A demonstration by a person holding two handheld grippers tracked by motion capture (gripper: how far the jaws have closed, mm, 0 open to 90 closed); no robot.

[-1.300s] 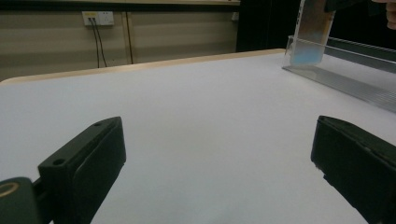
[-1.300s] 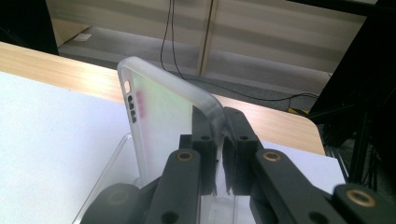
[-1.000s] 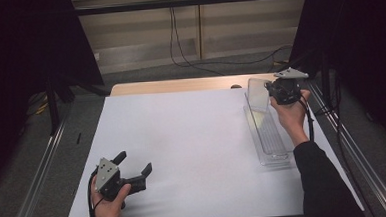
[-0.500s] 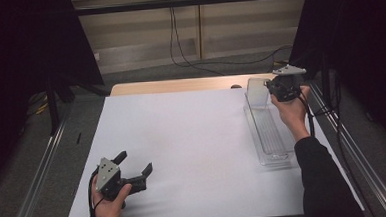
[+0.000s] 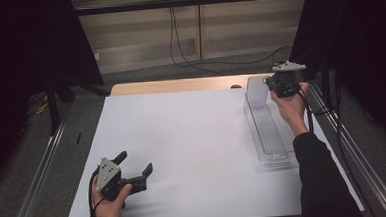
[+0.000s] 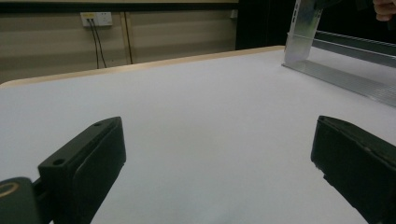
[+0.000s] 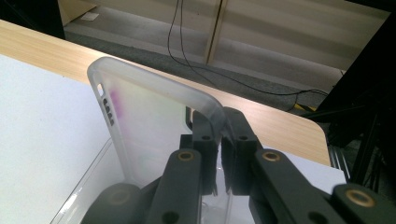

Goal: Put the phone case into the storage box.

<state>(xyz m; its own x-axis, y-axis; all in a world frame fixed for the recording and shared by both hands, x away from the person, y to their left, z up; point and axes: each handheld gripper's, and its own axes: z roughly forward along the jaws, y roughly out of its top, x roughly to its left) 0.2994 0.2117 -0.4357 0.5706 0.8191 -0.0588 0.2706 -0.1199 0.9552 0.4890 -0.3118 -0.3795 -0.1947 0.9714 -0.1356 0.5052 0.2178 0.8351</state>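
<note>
Your right gripper is closed on the rim of a clear phone case, and that thin hold is the main risk here. In the right gripper view the jaws pinch only a narrow strip of the case's edge near one rounded corner, so the soft, flexible wall could bend or slide out if you swing the hand quickly or tilt it. In the high view the case stands upright at the far end of the clear plastic tray, which lies along the right side of the white table top. Whether its lower edge rests in the tray or hangs just above it is hard to tell. If it does sit inside, a sideways pull could catch the case on the tray wall and drag the light tray along, or pry the case out of your grip. Lift straight up before you carry it anywhere. Your left gripper rests near the front left of the table with its jaws wide open and nothing between them, well apart from the tray, so it cannot steady the tray if it shifts.
</note>
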